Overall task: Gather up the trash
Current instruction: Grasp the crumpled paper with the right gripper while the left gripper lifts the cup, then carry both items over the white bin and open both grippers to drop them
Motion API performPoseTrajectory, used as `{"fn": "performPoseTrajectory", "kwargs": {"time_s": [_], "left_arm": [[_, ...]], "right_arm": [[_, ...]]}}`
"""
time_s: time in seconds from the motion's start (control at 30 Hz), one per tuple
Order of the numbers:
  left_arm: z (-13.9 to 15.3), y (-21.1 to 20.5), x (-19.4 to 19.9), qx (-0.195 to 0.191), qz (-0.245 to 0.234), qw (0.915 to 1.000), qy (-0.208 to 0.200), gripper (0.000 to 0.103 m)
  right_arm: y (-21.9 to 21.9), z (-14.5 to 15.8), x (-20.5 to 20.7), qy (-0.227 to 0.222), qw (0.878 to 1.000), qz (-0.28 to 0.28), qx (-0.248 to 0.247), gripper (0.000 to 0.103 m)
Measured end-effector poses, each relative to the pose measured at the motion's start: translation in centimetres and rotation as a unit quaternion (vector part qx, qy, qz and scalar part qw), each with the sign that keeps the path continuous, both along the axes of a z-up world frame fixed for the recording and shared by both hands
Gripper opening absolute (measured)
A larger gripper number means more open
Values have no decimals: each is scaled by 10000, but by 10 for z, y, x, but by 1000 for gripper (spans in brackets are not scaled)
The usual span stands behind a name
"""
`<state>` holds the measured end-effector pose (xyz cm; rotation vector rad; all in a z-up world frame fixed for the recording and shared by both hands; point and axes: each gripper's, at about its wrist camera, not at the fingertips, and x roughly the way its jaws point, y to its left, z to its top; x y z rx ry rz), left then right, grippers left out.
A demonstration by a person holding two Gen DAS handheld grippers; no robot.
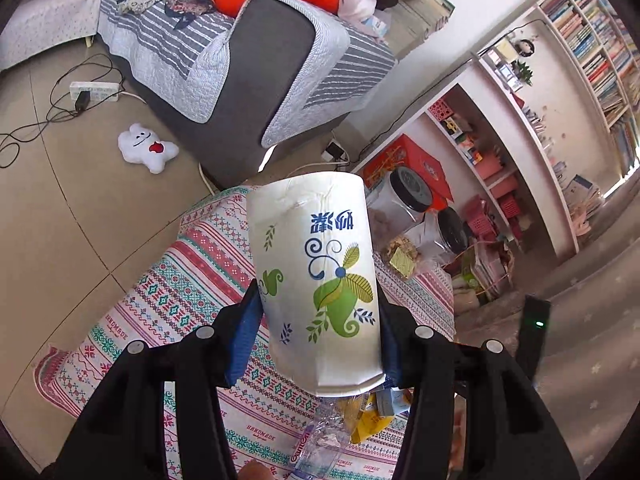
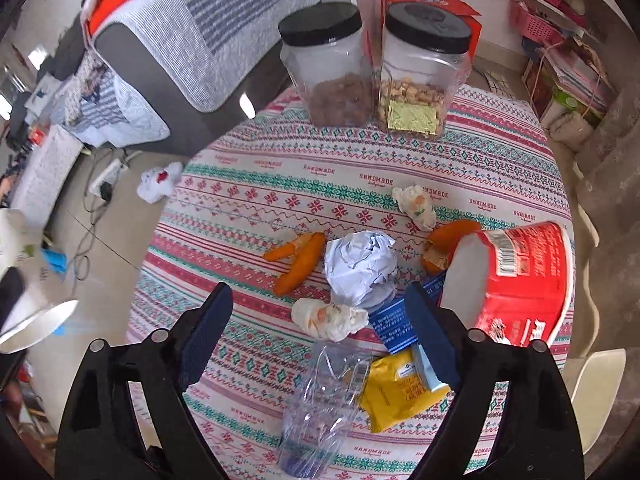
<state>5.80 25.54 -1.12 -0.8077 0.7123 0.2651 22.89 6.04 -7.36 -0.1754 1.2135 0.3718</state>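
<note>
We see the left gripper [image 1: 320, 320] clamped on a white paper cup [image 1: 316, 280] printed with green leaves and blue swirls; its blue-padded fingers [image 1: 244, 332] press the cup's two sides, and the cup is held above the table with its rim toward the camera and its base pointing away. Under the cup, at the near edge of the left wrist view, we make out part of a clear plastic bottle [image 1: 320, 448] and a yellow wrapper [image 1: 368, 420] on the patterned tablecloth [image 1: 168, 300].

The right gripper [image 2: 320, 320] hangs over the table with its jaws wide apart and nothing between the pads. Just beyond its fingertips lies a crumpled ball of white paper [image 2: 358, 268], with a wadded tissue [image 2: 328, 318] touching its near side. To the left of the paper ball sits a piece of orange peel [image 2: 298, 260]; to the right, a second peel [image 2: 444, 244] lies against a red tub [image 2: 520, 280] tipped on its side. A smaller tissue wad [image 2: 414, 206] lies farther off. Nearer us, the crushed bottle [image 2: 320, 400] lies beside the yellow wrapper [image 2: 400, 388], and a blue packet [image 2: 394, 324] sits partly behind the right finger.

At the far edge of the table stand two black-lidded clear jars [image 2: 332, 68], side by side.
</note>
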Motion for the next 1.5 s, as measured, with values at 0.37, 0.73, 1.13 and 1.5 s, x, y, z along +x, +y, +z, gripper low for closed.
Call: {"fn": "performPoseTrajectory", "kwargs": {"time_s": [0.37,0.73,1.13,1.5], "left_arm": [[2,5,-1,-32,-230,9997,-23,52],[-6,2,-1,-63,-311,9995,89,52],[3,-23,8,202,-649,9976,-141,52],[7,-69,19,454,-1063,9928,-314,52]], "right_arm": [[9,-79,41,652,9948,-525,-578,61],[-10,-41,27,-187,9982,-512,-259,13],[-51,51,-24,-1367,9867,-568,674,13],[-128,100,-81,-2372,9564,-1298,1105,13]]}}
